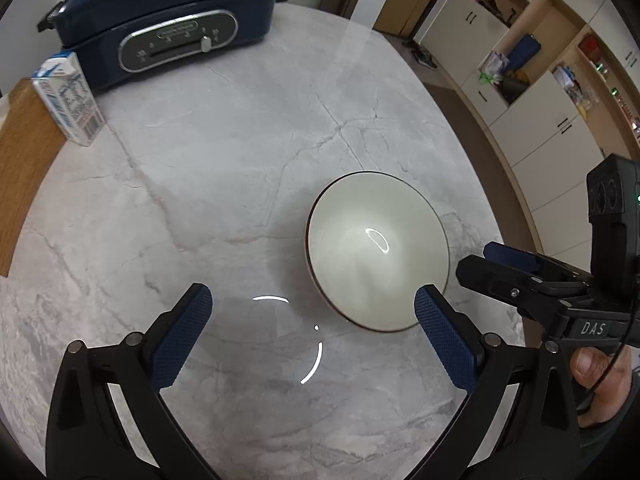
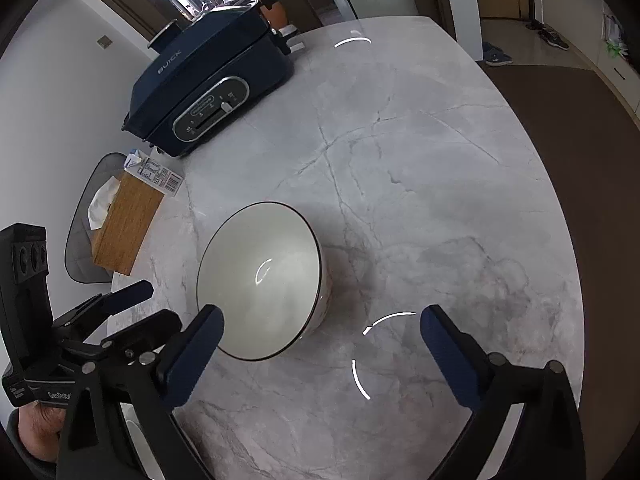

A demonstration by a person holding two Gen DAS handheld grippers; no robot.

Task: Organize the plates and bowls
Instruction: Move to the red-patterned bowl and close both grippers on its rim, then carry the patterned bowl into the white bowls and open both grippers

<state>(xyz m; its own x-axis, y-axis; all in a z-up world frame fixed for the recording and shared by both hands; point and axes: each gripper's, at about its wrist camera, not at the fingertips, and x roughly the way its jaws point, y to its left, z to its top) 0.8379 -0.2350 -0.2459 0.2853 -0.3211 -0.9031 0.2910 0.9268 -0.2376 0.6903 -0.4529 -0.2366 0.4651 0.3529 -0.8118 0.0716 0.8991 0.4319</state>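
- Left wrist view: the left gripper (image 1: 313,330) has its fingers spread wide with nothing between them, only bare marble table (image 1: 240,160) under the gap. The white bowl (image 1: 378,250) stands upright on the table at about 1 o'clock from that gap, its near rim just beside the right-hand blue pad.
- The right gripper (image 1: 492,260) comes in from 3 o'clock in this view, held in a hand (image 1: 596,376); it points toward the bowl's far side and grasps nothing.
- Right wrist view: the right gripper (image 2: 322,354) is likewise released and empty, and the bowl (image 2: 260,280) sits at 10 o'clock from its gap, with the rim behind the left-hand pad.
- A dark blue cooker (image 2: 208,88), a carton (image 2: 154,172) and a wooden tissue box (image 2: 128,226) stand at the table's far edge, toward 10 o'clock, well apart from the bowl.
- Judged step: the bowl appears set down, and both grippers are free for the next item.
- A pale curved edge shows low in the right wrist view at 7 o'clock; whether it is another dish cannot be told.
- No other plate or bowl can be made out, so the next move calls for finding one and lining open fingers over its rim.
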